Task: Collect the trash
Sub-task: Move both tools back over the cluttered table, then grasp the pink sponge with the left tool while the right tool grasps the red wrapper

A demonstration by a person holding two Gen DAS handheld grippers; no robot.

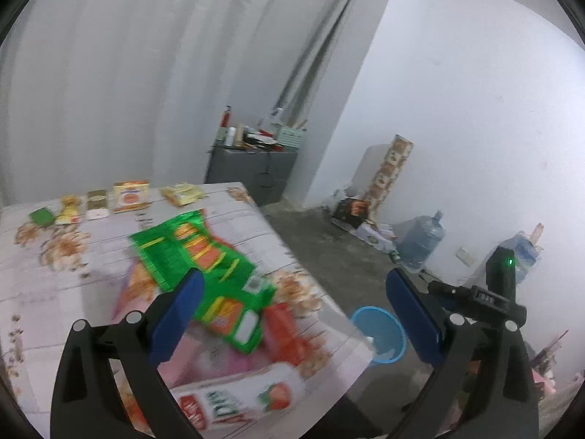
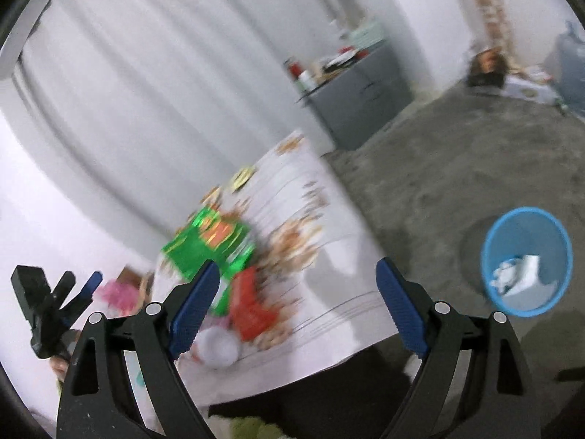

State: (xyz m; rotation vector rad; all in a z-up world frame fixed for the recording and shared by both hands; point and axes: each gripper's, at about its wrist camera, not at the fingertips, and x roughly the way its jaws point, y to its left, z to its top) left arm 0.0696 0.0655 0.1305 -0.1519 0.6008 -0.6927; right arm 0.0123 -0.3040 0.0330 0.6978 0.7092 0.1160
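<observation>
My left gripper (image 1: 298,314) hangs open over the table's near right corner, nothing between its blue pads. Under it lie a green wrapper (image 1: 197,252), a red packet (image 1: 283,329), something pink (image 1: 219,358) and a white carton with a strawberry print (image 1: 237,398). My right gripper (image 2: 298,311) is also open and empty, above the table edge. The green wrapper (image 2: 204,248) and red packet (image 2: 252,307) show blurred ahead of it. A blue mesh bin (image 2: 526,259) stands on the floor to the right, holding crumpled white paper (image 2: 519,270).
The table has a floral cloth (image 1: 55,292), with small packets (image 1: 129,197) in a row at its far edge. A grey cabinet (image 1: 252,168) with clutter stands in the corner. Water jugs (image 1: 420,237) and boxes (image 1: 365,216) sit along the right wall. The blue bin (image 1: 380,333) is beside the table corner.
</observation>
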